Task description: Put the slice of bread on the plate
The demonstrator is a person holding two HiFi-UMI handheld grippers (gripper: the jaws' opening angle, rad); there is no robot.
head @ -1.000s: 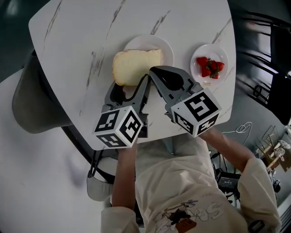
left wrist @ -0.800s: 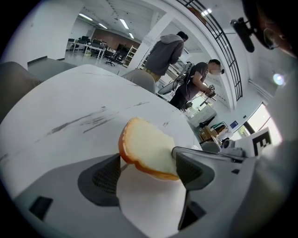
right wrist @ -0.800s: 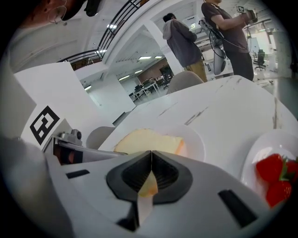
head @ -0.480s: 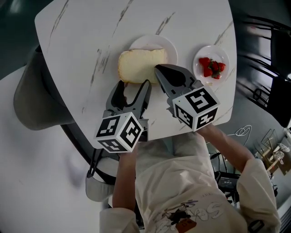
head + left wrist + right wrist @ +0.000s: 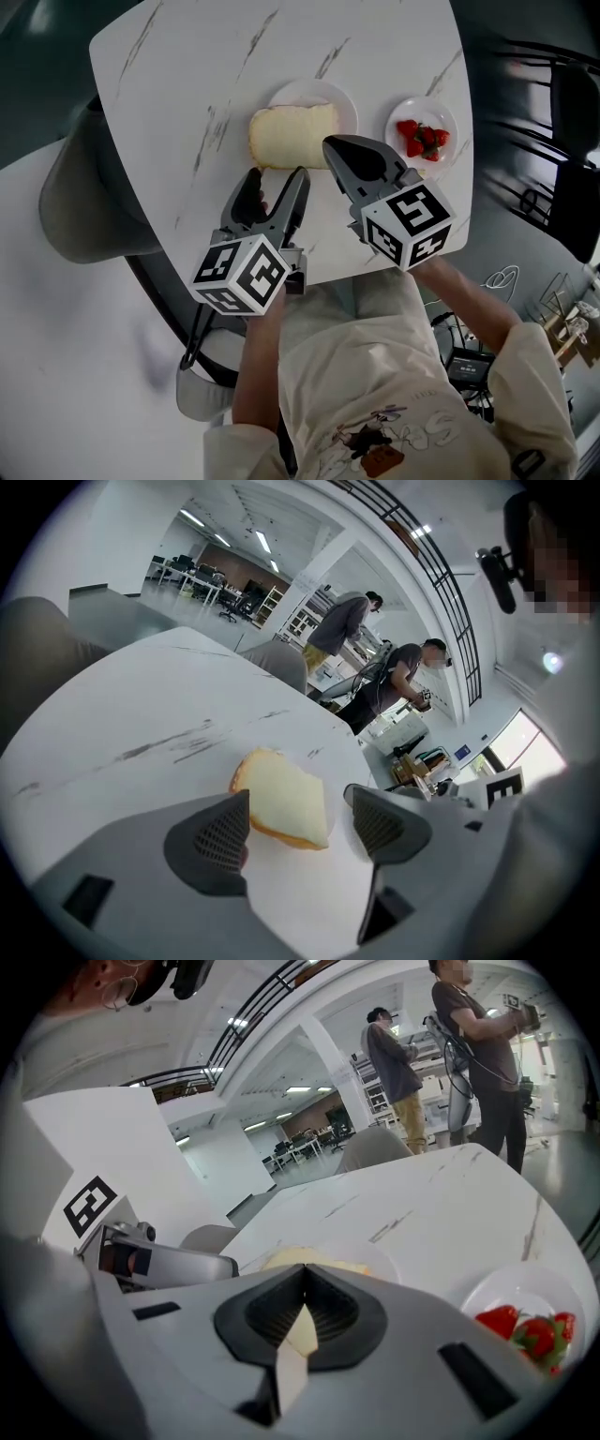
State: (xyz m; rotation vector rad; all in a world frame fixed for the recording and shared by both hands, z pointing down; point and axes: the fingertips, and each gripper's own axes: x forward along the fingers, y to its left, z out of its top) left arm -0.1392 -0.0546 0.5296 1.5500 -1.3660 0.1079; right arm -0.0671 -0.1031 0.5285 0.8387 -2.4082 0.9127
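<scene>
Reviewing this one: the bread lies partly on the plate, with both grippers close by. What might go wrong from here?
1. The slice of bread hangs past the plate on the left, so it may tip or slide onto the table.
2. The right gripper, jaws shut, points at the bread's near edge; a forward nudge might shove the bread or the plate.
3. The left gripper, jaws open, sits just short of the overhanging part and might catch it.

A cream, print-fronted short-sleeved shirt (image 5: 375, 394) is being worn; marker cubes (image 5: 239, 274) are being carried on the grey left gripper (image 5: 277, 178) and right gripper (image 5: 327, 142).
</scene>
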